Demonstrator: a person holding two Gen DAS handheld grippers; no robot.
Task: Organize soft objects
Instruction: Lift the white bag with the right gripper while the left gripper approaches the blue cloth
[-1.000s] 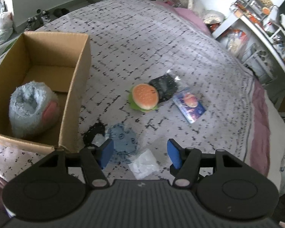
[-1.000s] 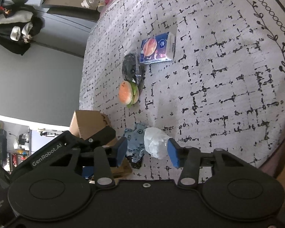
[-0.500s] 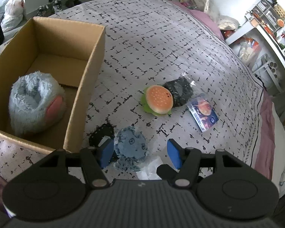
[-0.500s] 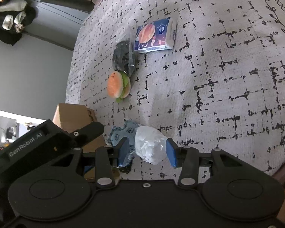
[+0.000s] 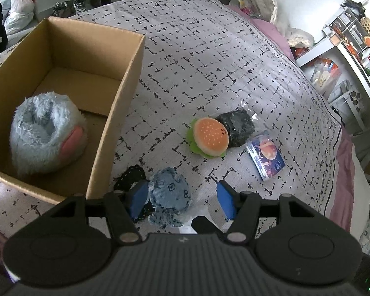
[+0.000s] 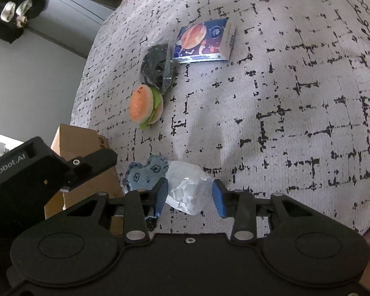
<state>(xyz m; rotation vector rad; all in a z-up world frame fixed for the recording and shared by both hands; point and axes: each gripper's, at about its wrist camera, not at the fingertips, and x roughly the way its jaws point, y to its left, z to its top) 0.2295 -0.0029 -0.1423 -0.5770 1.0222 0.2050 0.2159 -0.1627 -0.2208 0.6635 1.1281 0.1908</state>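
Observation:
A crumpled white plastic bag (image 6: pixel 188 190) lies on the patterned bedspread (image 6: pixel 296 98), between the fingers of my right gripper (image 6: pixel 190 196). Its jaws are closing, with the blue pads (image 6: pixel 161 193) at the bag's two sides. Just left of the bag sits a small blue denim toy (image 5: pixel 169 194). My left gripper (image 5: pixel 182 199) stands open around that toy, whose left edge is at the left pad (image 5: pixel 139 197) while the right pad is well apart. A burger plush (image 5: pixel 211 137), a black item in clear wrap (image 5: pixel 236 127) and a tissue pack (image 5: pixel 266 159) lie farther out.
An open cardboard box (image 5: pixel 116 113) holding a fluffy blue plush (image 5: pixel 44 133) stands to the left. A small black fabric piece (image 5: pixel 129 178) lies by the box's corner. Shelves and clutter (image 5: pixel 345 49) line the room's right side. The left tool's black housing (image 6: pixel 24 172) is close beside my right gripper.
The right gripper has come down over the white bag and its jaws have narrowed around it. The left wrist view has rolled and shifted, bringing the denim toy between the left fingers.

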